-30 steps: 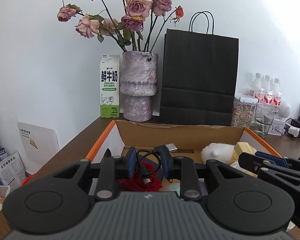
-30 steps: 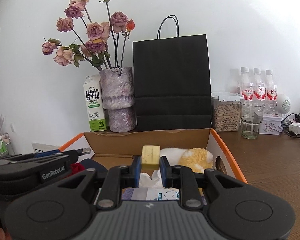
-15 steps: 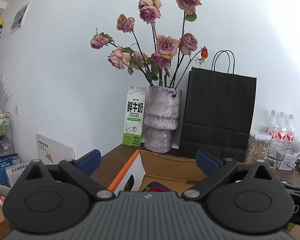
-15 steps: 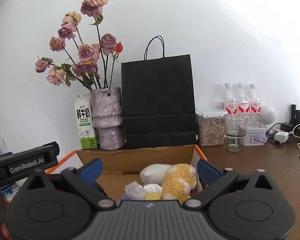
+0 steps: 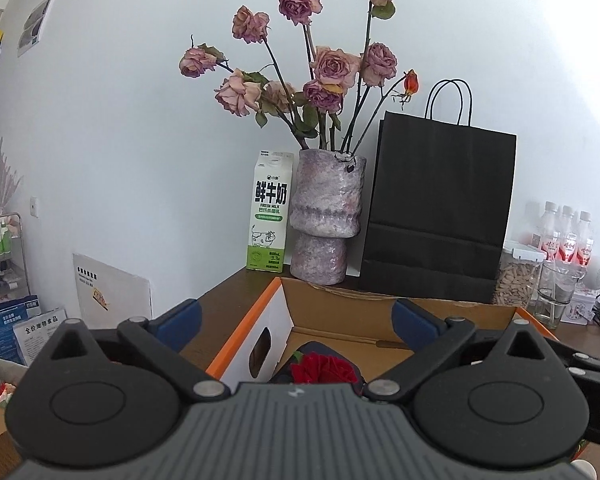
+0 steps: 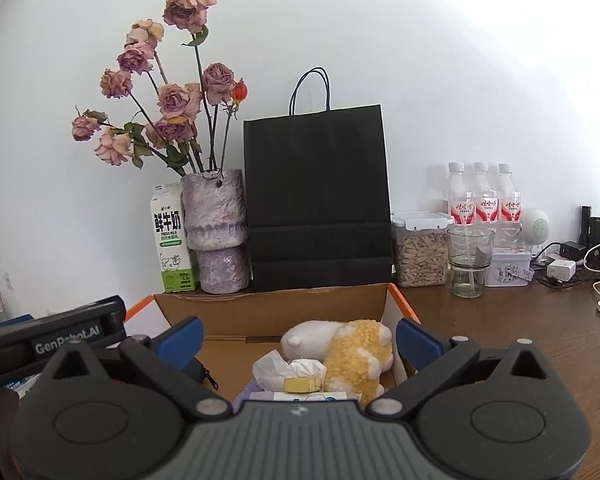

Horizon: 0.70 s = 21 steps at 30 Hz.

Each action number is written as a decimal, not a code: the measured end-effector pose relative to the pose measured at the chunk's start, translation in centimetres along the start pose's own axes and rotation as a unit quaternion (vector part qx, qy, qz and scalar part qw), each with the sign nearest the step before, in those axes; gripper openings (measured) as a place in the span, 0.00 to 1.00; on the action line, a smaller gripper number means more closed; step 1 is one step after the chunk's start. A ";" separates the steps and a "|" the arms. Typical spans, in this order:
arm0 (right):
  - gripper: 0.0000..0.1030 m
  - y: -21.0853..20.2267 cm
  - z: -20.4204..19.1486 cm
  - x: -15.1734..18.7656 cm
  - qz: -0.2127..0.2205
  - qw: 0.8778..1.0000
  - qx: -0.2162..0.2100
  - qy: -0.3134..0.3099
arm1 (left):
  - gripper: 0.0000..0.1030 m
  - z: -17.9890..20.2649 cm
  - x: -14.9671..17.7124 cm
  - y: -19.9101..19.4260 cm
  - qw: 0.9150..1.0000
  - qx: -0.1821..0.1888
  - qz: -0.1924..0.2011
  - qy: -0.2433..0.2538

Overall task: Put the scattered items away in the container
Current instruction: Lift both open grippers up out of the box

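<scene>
Several items sit in the cardboard box (image 6: 276, 312) (orange-edged, open top): a white and yellow plush toy (image 6: 340, 348) against its right wall, crumpled white tissue (image 6: 284, 368) just left of it, a small yellow block (image 6: 300, 384) lying on the tissue, and a dark zip pouch (image 6: 198, 368) on the left side. Left view shows a red rose (image 5: 324, 368) inside the same box, near its left wall.

Left tool (image 5: 296, 320): blue-padded fingers spread wide, nothing between them, held above the box's near-left part. Right tool (image 6: 298, 338): also spread wide, empty, above the box's near edge. Left tool body shows at the left edge of the right view.

Box sits on the brown tabletop (image 6: 520, 340). Just behind it, along the wall: milk carton (image 6: 170, 240), purple vase (image 6: 216, 232) with dried roses, black paper bag (image 6: 318, 200). Right of the bag: lidded jar of seeds (image 6: 420, 248), empty glass (image 6: 470, 260), three bottles (image 6: 484, 196), and cables and chargers near the far right.
</scene>
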State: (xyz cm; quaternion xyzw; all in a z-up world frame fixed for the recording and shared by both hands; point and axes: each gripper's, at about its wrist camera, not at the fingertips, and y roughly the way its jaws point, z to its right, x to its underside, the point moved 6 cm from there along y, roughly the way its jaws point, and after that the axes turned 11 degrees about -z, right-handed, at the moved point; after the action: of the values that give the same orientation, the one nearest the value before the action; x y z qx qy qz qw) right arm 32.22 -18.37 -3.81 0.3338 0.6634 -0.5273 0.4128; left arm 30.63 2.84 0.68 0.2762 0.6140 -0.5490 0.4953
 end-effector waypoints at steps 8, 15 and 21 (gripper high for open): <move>1.00 -0.3 -0.2 0.3 0.000 1.000 0.001 -0.013 | 1.00 -0.3 0.2 0.0 1.000 -0.001 -0.005 0.000; 1.00 -0.7 -0.3 0.6 -0.002 1.000 -0.001 -0.020 | 1.00 -0.2 0.6 -0.7 1.000 0.012 -0.015 0.009; 1.00 -1.4 -0.4 0.8 -0.009 1.000 -0.014 -0.027 | 1.00 0.2 1.1 -1.4 0.999 0.026 -0.015 0.028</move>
State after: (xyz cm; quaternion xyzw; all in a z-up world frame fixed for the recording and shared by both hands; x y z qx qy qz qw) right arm 30.59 -18.31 -3.92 0.3079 0.6625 -0.5300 0.4304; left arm 29.04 2.09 0.30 0.2950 0.6172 -0.5644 0.4620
